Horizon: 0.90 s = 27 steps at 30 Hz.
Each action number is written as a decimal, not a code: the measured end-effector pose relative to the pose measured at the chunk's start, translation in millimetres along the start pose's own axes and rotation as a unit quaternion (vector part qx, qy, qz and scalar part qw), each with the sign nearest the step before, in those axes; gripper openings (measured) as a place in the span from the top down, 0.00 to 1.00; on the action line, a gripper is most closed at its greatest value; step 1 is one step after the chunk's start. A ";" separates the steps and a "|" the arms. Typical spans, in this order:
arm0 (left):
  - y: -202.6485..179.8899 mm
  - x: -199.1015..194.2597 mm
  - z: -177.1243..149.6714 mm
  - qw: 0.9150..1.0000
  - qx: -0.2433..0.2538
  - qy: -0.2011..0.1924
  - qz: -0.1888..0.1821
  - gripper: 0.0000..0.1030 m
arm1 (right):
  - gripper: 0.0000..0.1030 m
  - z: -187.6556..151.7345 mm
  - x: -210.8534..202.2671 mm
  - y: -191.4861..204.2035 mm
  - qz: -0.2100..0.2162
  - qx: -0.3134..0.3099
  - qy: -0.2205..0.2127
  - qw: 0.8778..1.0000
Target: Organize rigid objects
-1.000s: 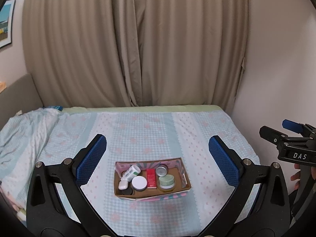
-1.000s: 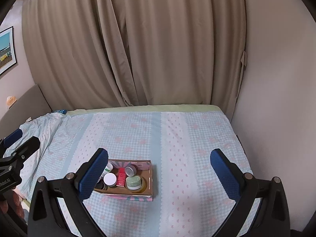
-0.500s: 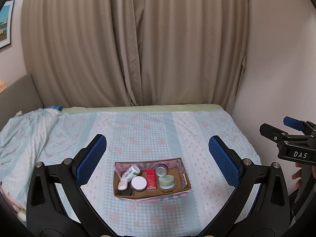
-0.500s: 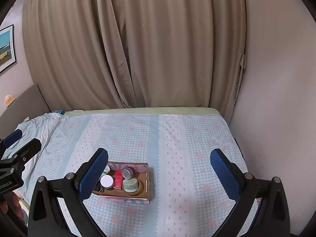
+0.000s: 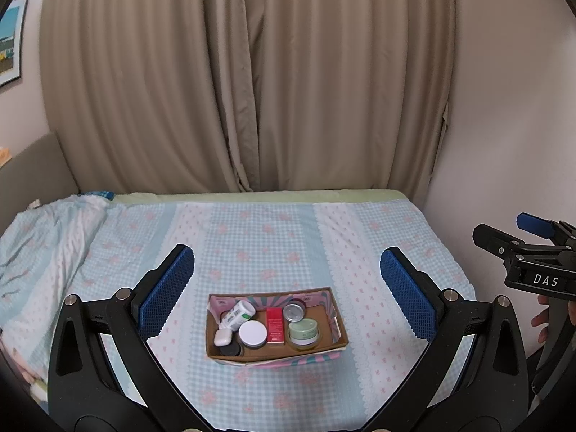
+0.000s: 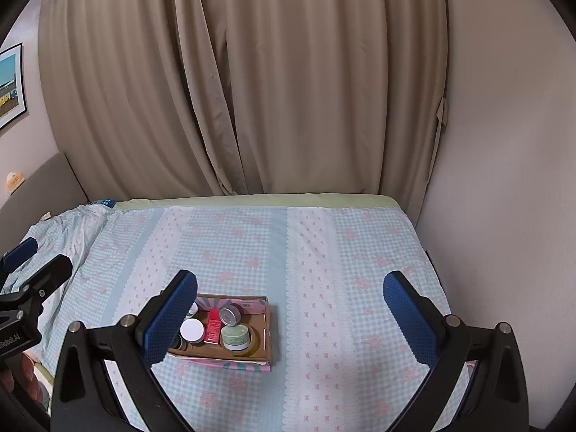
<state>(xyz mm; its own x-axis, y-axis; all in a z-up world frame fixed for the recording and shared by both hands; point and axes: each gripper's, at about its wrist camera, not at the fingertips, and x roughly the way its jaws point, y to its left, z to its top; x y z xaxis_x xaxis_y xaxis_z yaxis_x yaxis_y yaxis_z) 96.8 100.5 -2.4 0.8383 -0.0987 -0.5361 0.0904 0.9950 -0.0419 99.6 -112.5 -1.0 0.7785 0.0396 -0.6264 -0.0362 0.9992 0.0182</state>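
Beige curtains [image 5: 252,82] close off the back of the room, with a plain wall to the right and a framed picture [image 6: 9,86] on the left wall. Below them I see a bed [image 5: 273,237] covered in a pale blue checked sheet with pink flowers; a rumpled blanket [image 5: 39,237] lies at its left side.

The cardboard box [image 5: 334,318] sits on the sheet near the front edge of the bed. In my left wrist view it lies centred between the fingers; in my right wrist view [image 6: 268,327] it lies toward the left, partly behind the left finger pad.

Contents of the box, left wrist view:
- white bottle [image 5: 237,314], lying tilted at back left
- white earbud case [image 5: 223,337], front left
- black round lid [image 5: 230,350], at the front left corner
- white round lid [image 5: 253,332], beside the bottle
- red box [image 5: 275,324], in the middle
- silver tin [image 5: 294,312], back right of the red box
- green jar [image 5: 304,331], front right, just beside the red box

My left gripper [image 5: 284,298] is spread wide and holds nothing, raised above the bed. My right gripper [image 6: 289,315] is likewise spread wide and empty, also clear of the box. Each gripper shows at the edge of the other's view.
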 end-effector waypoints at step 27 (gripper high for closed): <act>9.0 -0.5 -4.9 1.000 -0.013 -0.008 0.012 0.00 | 0.00 -3.5 0.8 0.2 -0.006 0.002 0.001 1.000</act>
<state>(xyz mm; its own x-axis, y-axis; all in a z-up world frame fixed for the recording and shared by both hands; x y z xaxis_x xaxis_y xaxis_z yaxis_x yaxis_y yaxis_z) 94.6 109.6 -6.6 0.8482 -0.0746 -0.5245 0.0565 0.9971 -0.0504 98.1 -112.3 -4.3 0.7777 0.0278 -0.6280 -0.0247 0.9996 0.0137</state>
